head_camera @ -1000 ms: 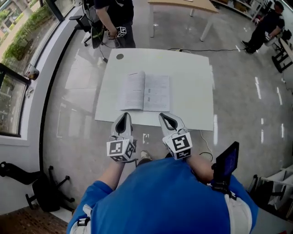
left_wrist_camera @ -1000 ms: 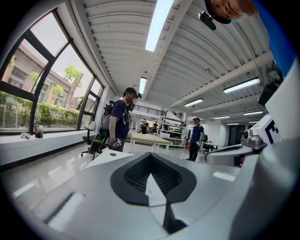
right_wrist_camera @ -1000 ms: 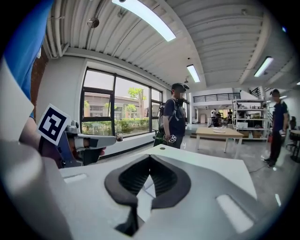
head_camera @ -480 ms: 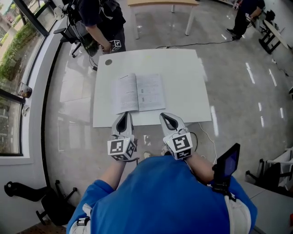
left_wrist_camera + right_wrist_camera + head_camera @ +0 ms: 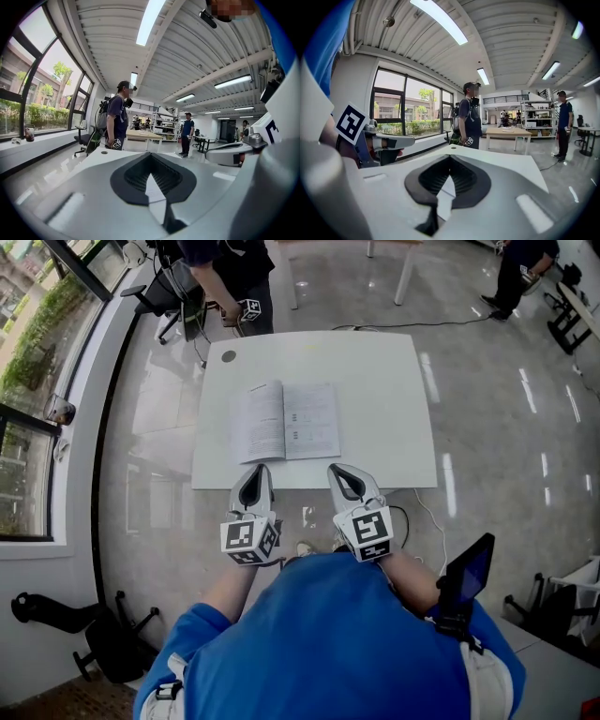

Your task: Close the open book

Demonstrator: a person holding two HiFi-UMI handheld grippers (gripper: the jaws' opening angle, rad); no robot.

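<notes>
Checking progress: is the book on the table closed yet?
No, the book lies open on the white table, both pages facing up.

This looks like a large open lab or workshop hall. It has a polished grey floor (image 5: 506, 427), tall windows (image 5: 42, 103), a ribbed ceiling with strip lights (image 5: 150, 21), plain work tables (image 5: 508, 132), and, far back, what seem to be storage shelves (image 5: 532, 115).
</notes>
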